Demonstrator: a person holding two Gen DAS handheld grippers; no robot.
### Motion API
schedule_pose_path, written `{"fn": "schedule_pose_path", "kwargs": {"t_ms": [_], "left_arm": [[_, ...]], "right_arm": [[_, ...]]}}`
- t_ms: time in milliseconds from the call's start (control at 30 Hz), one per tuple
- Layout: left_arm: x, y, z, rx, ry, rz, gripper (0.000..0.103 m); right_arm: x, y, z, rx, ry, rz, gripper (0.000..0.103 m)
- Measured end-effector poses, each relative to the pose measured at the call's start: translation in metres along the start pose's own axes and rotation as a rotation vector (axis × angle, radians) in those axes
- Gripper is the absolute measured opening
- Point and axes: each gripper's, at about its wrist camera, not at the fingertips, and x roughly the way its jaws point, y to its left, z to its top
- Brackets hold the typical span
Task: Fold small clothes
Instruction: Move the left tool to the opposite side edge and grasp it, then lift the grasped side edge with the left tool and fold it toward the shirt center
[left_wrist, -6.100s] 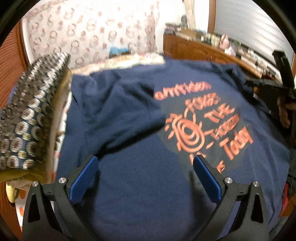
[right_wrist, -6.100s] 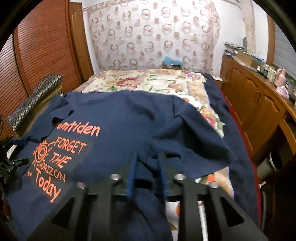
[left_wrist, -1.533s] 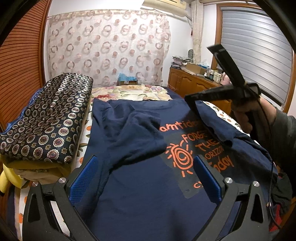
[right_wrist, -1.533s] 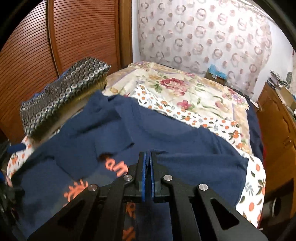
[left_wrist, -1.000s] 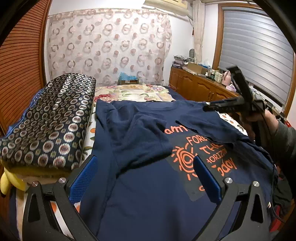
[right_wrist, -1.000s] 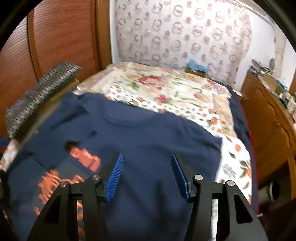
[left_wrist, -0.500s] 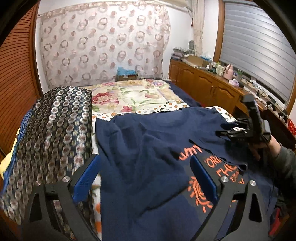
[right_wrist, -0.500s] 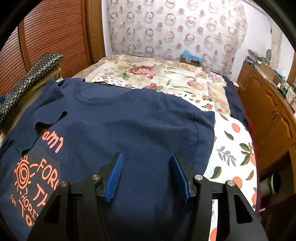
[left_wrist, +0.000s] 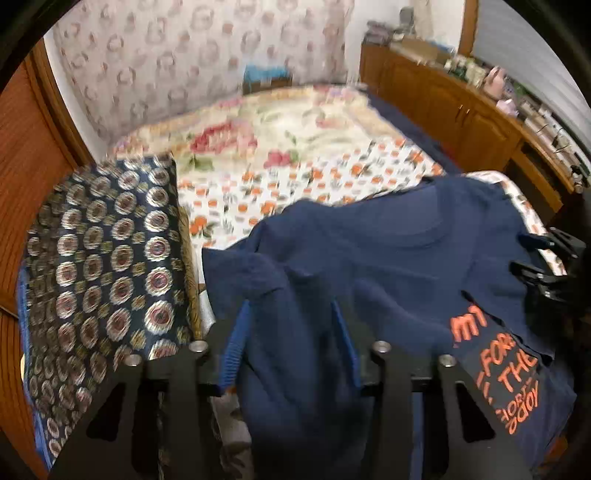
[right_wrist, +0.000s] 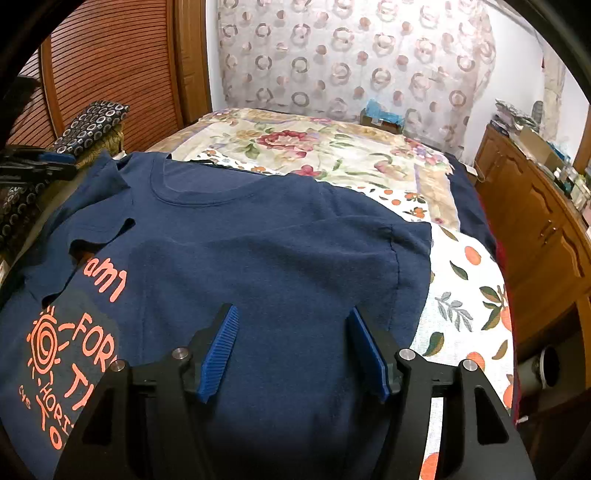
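Two views are giving different accounts: the left wrist view, which is blurred, is showing a bunch of navy fabric sitting between the blue pads of the left gripper (left_wrist: 291, 343), whose jaws are standing at a middling gap with cloth filling it, though whether they are pinching it I cannot tell; the right wrist view is showing the right gripper (right_wrist: 293, 347) hanging with its jaws spread wide over flat cloth, gripping nothing. The navy T-shirt (right_wrist: 258, 251) is lying across the near end of the bed (right_wrist: 332, 147), neckline toward the far end, its right sleeve folded inward over the chest and its left sleeve folded over part of the orange lettering (right_wrist: 70, 354). A patterned dark cushion (left_wrist: 103, 266) is sitting along the bed's left edge beside the shirt. A floral bedspread is covering the bed; a circle-print curtain (right_wrist: 351, 62) is hanging behind it, and a wooden cabinet (right_wrist: 539, 221) is running along the right side.
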Motion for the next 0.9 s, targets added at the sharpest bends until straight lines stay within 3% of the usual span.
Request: {"fn": "schedule_pose_path", "kwargs": {"t_ms": [267, 433, 500, 533, 600, 767, 900], "left_arm": [[0.037, -0.006, 0.005, 0.048, 0.121, 0.103, 0.039], [0.044, -0.003, 0.004, 0.061, 0.142, 0.104, 0.038], [0.044, -0.001, 0.005, 0.063, 0.137, 0.093, 0.011], [0.043, 0.0, 0.004, 0.062, 0.135, 0.085, 0.006], [0.04, 0.002, 0.004, 0.065, 0.112, 0.075, 0.004], [-0.012, 0.017, 0.007, 0.013, -0.062, 0.067, 0.003], [-0.034, 0.031, 0.008, -0.009, -0.127, 0.062, 0.003]], "right_arm": [[0.001, -0.001, 0.0, -0.002, 0.0, 0.0, 0.065], [0.001, -0.001, 0.0, -0.002, 0.001, 0.0, 0.065], [0.001, -0.001, 0.0, -0.002, 0.001, 0.001, 0.065], [0.001, -0.001, 0.0, -0.002, 0.001, 0.001, 0.065], [0.001, -0.001, 0.0, -0.002, 0.001, 0.0, 0.065], [0.0, -0.002, 0.0, 0.003, 0.001, 0.005, 0.066], [-0.005, -0.009, 0.0, 0.033, -0.003, 0.037, 0.066]]}}
